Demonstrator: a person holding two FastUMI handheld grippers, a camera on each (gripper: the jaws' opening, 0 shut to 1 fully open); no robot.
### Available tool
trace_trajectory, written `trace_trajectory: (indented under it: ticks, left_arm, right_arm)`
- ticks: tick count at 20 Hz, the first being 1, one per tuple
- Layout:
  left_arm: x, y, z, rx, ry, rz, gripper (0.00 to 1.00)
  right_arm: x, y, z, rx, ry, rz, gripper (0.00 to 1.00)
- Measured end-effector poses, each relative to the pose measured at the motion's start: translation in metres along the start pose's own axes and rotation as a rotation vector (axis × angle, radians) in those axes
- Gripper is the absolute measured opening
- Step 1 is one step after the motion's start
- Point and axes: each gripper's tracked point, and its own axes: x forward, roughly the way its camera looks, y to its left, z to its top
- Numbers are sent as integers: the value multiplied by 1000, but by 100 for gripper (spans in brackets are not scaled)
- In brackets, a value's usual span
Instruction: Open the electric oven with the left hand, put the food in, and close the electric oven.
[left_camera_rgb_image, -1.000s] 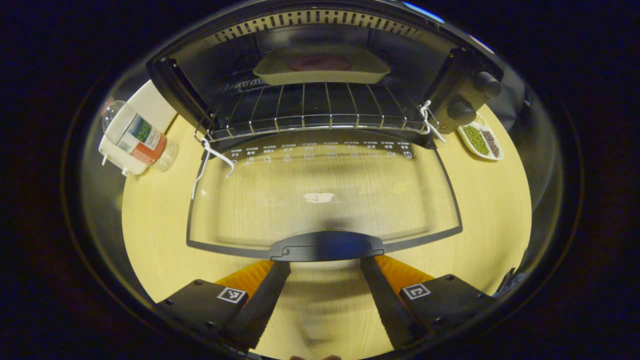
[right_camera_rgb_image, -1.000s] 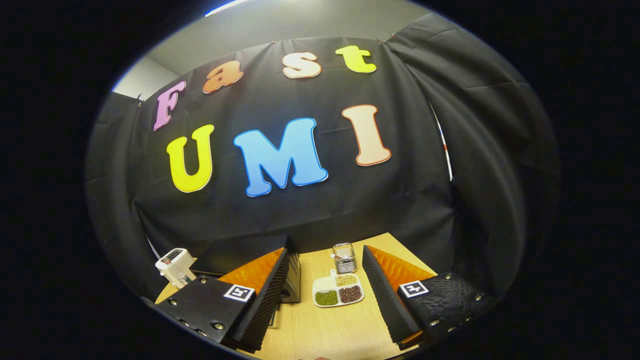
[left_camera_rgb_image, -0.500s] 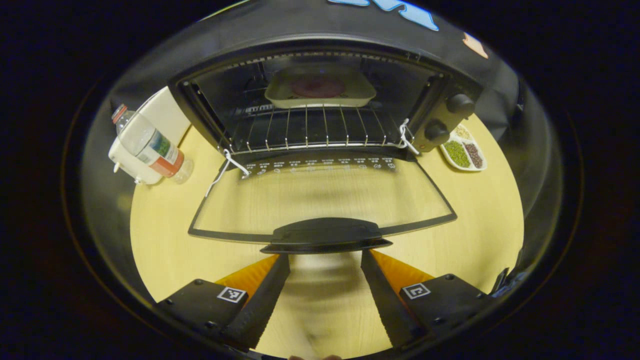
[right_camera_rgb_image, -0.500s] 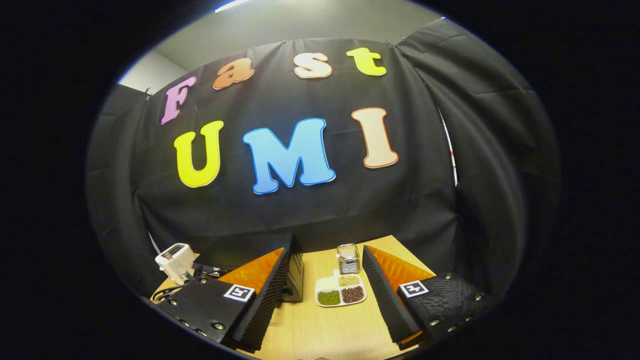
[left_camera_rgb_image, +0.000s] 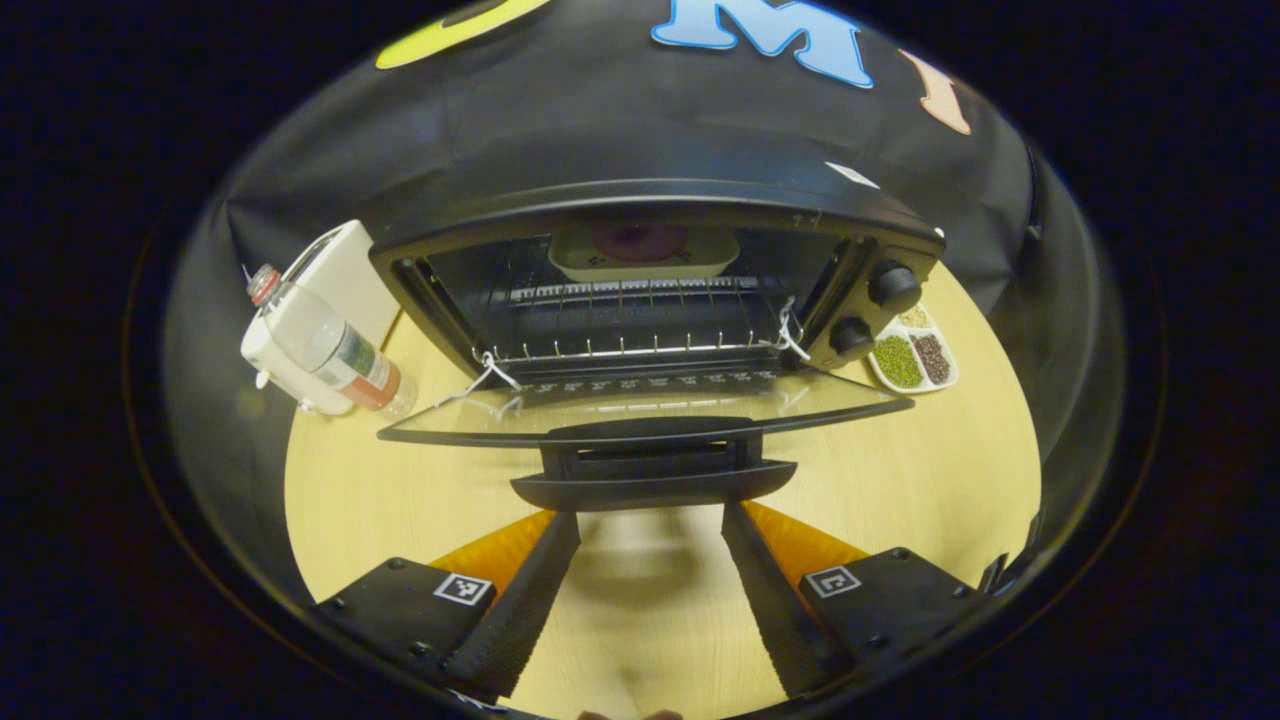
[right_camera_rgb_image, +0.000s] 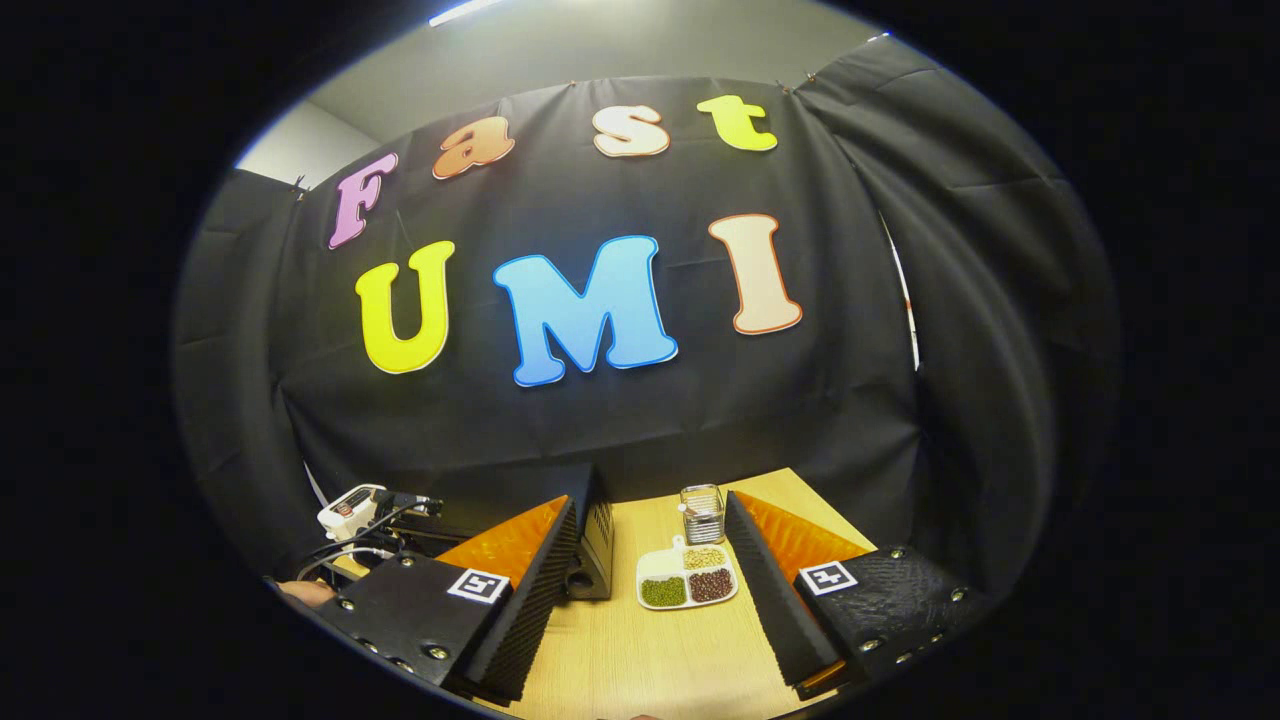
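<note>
Stage: while the door (left_camera_rgb_image: 640, 412) hung open near level, the food (left_camera_rgb_image: 640, 240) already sat deep inside, so closing looked like the step left.
Left gripper (left_camera_rgb_image: 648, 575): fingers spread wide and empty, just below the door handle (left_camera_rgb_image: 652, 482), apart from it; I judged it placed there to push the handle up.
Right gripper (right_camera_rgb_image: 647, 592): fingers spread, holding nothing, raised toward the booth wall and clear of the oven, probably parked out of the way.
Electric oven (left_camera_rgb_image: 650, 200): a black metal box at the back of the table (left_camera_rgb_image: 930, 480), with two round knobs (left_camera_rgb_image: 893, 287) stacked on its right panel.
Food: a dark reddish round piece in a pale shallow tray (left_camera_rgb_image: 690, 262) with rounded corners, resting at the rear of the wire rack (left_camera_rgb_image: 630, 320).
Door: a clear glass pane in a thin dark frame, seen almost edge-on; white cords (left_camera_rgb_image: 485, 375) ran from its corners to the rack, likely so the rack would slide with the door.
Handle: a broad curved black plastic bar, standing off the door on short posts.
Table: light wood-grain, smooth.
Bystanders: a clear plastic bottle (left_camera_rgb_image: 330, 345) leaned against a white appliance (left_camera_rgb_image: 330, 270) on the left; a white divided dish (left_camera_rgb_image: 910, 360) of green and dark beans stood on the right.
</note>
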Motion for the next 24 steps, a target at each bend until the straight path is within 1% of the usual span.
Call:
trace_trajectory:
  ticks: [1, 2, 6, 7, 8, 9, 11, 12, 13, 14, 17, 18, 19, 21, 22, 23, 24]
  left_arm:
    - [-2, 2, 3, 2, -8, 5, 100]
    - [-3, 1, 8, 3, -18, 9, 98]
    - [-15, 4, 23, 16, -78, 31, 98]
    - [-21, 4, 29, 18, -106, 37, 100]
    - [-29, 3, 35, 19, -148, 39, 98]
    - [-37, 4, 49, 19, -195, 39, 100]
    - [-61, 5, 64, 22, -287, 39, 100]
    - [-77, 5, 73, 21, -336, 39, 100]
    - [-98, -1, 82, 18, -390, 34, 98]
    - [-120, -5, 90, 20, -448, 25, 100]
    - [-194, -11, 108, 15, -650, 17, 98]
    - [-224, -14, 116, 17, -734, 5, 97]
    - [-250, -14, 119, 16, -786, 4, 97]
    - [-294, -7, 123, -5, -878, 25, 97]
    - [-321, -2, 126, -21, -926, 32, 100]
    - [-349, 1, 129, -43, -972, 41, 100]
    - [-374, 0, 129, -62, -1024, 41, 99]
  right_arm:
    - [-2, -2, 0, 1, -2, -7, 90]
    - [-3, -5, 1, 1, -3, -12, 90]
    - [-8, -11, -1, 8, 1, -23, 90]
    - [-9, -12, -2, 8, 3, -23, 90]
    - [-9, -11, -2, 6, 3, -21, 90]
    - [-10, -10, -3, 4, 3, -18, 90]
    - [-11, -7, -4, 1, 7, -7, 90]
    - [-10, -4, -4, 1, 9, 1, 90]
    - [-10, -1, -3, 0, 8, 10, 90]
    - [-10, 3, -1, -2, 4, 19, 90]
    - [-11, 15, 13, -6, -22, 45, 90]
    - [-11, 20, 20, -10, -36, 54, 90]
    - [-12, 23, 26, -14, -48, 60, 90]
    - [-16, 30, 43, -21, -75, 72, 90]
    - [-19, 33, 53, -20, -91, 75, 90]
    - [-22, 35, 64, -20, -108, 79, 90]
    - [-25, 37, 74, -21, -129, 77, 92]
